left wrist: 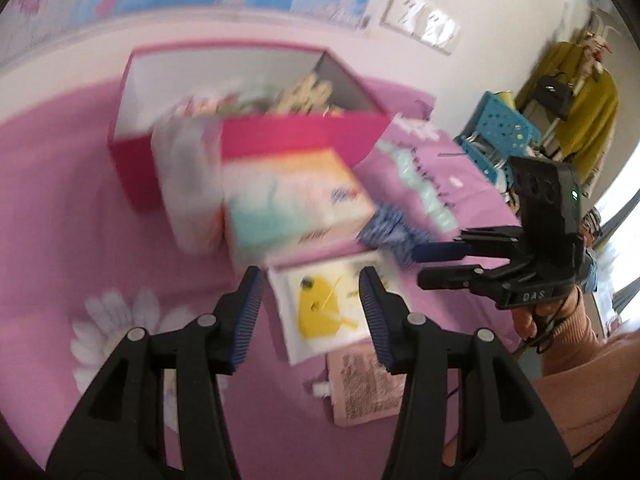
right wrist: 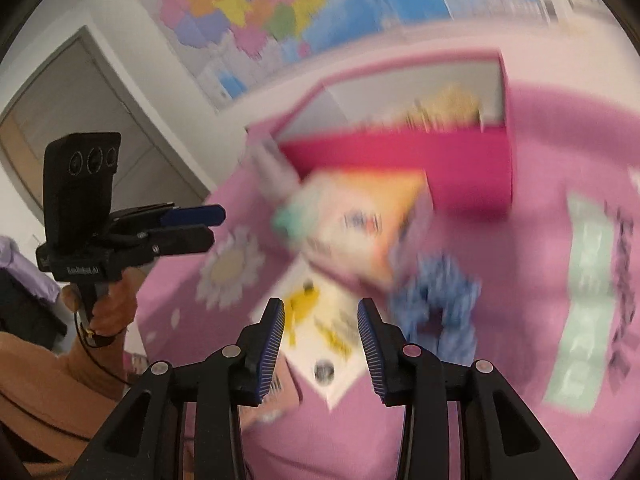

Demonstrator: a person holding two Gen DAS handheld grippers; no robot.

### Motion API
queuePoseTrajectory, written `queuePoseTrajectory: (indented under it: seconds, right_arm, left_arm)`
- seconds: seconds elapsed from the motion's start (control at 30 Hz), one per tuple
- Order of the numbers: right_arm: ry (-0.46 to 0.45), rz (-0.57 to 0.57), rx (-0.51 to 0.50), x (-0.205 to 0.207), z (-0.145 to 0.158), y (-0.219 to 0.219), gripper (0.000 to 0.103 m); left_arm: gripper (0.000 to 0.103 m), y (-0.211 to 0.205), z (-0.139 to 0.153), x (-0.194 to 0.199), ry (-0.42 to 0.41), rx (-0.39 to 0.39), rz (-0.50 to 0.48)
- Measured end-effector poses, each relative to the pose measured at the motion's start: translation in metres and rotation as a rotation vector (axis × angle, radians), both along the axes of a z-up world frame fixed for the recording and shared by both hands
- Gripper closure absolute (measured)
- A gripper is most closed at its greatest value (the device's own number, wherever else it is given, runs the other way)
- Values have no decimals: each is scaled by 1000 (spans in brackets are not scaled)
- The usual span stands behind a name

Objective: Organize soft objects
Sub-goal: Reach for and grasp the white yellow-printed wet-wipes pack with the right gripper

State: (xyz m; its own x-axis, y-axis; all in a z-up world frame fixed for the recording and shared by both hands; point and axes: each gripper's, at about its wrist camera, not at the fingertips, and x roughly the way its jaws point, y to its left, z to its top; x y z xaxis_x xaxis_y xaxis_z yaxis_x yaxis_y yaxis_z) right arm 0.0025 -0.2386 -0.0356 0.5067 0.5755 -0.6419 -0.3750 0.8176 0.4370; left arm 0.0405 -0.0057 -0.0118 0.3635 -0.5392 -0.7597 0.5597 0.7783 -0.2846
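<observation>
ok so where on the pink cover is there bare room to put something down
Free: the pink cover left of the pink box, above the daisy print. Also the near strip below the yellow-printed white packet. Crowded: in front of the box, where the pastel pack, blue patterned cloth and packet bunch together.

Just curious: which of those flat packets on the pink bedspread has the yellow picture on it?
The white packet, lying between the left gripper's open fingers in its view.

The pink bedspread (left wrist: 60, 200) is viewed obliquely downward from close above by both wrist cameras. The magenta box (left wrist: 304, 136) at twelve o'clock is shared, blurred in both.
</observation>
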Motion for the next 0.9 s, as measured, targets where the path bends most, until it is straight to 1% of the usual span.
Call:
queuePoseTrajectory:
  seconds: [0.1, 0.2, 0.27, 0.37, 0.43, 0.53, 0.67, 0.8, 0.9]
  right_arm:
    - [54, -30, -19, -8, -21, 0, 64]
    - [91, -56, -26, -12, -35, 0, 64]
    - [108, -73, -18, -12, -42, -1, 64]
    - [103, -83, -7, -7, -43, 0, 64]
    - [92, -95, -11, -5, -42, 3, 64]
    - [81, -103, -13, -4, -42, 5, 64]
    - [65, -106, -35, -4, -40, 9, 64]
    - [58, -109, -31, -5, -42, 10, 64]
    - [54, -109, -28, -4, -42, 11, 64]
  left_arm:
    - [51, 4, -19, -3, 66, -23, 4]
    - [51, 6, -33, -2, 130, -44, 5]
    - [51, 4, -39, -2, 141, -35, 3]
    - [51, -1, -46, -1, 161, -32, -16]
    - [51, -5, -53, 2, 174, -10, -16]
    - [51, -9, -63, 5, 203, 1, -17]
    - [51, -10, -63, 5, 200, -8, -22]
    - [51, -16, -63, 2, 207, -23, -44]
    - [50, -21, -63, -1, 181, 4, -60]
